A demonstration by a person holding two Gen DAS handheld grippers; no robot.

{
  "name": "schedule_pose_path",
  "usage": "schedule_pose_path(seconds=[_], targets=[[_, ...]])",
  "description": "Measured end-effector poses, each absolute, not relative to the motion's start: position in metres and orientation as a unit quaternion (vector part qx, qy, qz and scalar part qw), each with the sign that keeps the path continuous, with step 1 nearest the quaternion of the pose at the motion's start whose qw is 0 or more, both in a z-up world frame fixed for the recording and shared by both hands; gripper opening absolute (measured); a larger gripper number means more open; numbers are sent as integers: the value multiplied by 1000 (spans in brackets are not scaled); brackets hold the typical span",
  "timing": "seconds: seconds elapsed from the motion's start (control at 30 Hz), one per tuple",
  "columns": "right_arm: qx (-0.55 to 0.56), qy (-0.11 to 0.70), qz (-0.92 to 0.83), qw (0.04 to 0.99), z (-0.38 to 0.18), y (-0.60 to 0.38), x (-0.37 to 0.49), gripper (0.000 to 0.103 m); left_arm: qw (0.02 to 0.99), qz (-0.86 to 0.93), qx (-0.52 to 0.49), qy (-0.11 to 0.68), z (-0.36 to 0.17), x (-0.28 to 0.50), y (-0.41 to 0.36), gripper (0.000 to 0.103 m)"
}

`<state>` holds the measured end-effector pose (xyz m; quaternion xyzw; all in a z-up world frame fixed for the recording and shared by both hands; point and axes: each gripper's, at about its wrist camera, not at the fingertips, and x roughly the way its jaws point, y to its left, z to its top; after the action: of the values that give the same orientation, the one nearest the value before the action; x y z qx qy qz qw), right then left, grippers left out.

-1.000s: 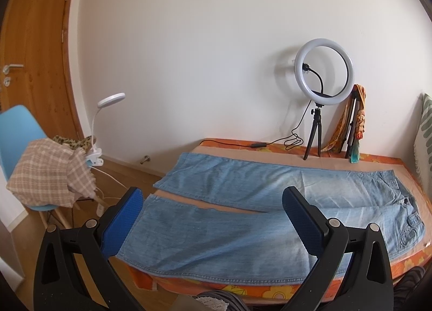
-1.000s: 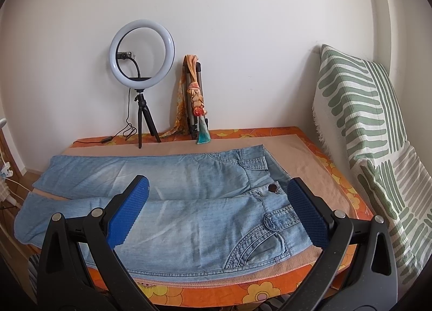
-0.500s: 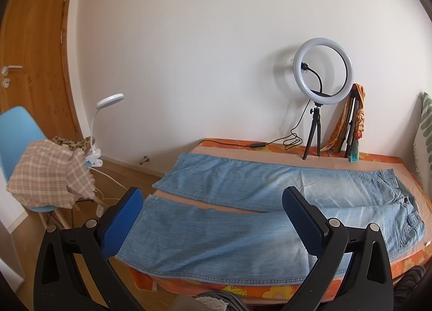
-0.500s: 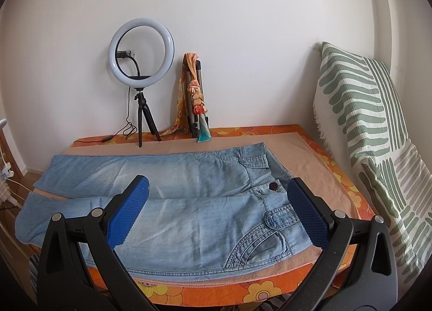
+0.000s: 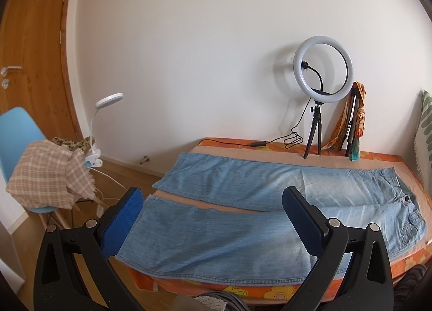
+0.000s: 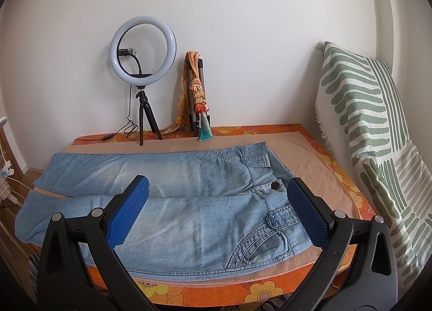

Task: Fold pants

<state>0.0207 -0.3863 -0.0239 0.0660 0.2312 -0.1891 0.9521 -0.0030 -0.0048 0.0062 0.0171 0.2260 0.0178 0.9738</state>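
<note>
lying beyond spread jaws: pants point(image 5: 243, 224)

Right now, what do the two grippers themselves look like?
Both match: the left gripper and right gripper have matte black angular arms with silver round rivets, and jaws faced with blue dimpled pads. No cables or markings show.

no readable text, labels or numbers anywhere
</note>
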Motion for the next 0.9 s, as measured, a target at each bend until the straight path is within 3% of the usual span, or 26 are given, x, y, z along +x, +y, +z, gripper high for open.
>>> schedule_pose_path(seconds=[0.9], targets=[[61,258,-110,958,-45,-375,40,103,967,39,24,251,-19,6,25,102]])
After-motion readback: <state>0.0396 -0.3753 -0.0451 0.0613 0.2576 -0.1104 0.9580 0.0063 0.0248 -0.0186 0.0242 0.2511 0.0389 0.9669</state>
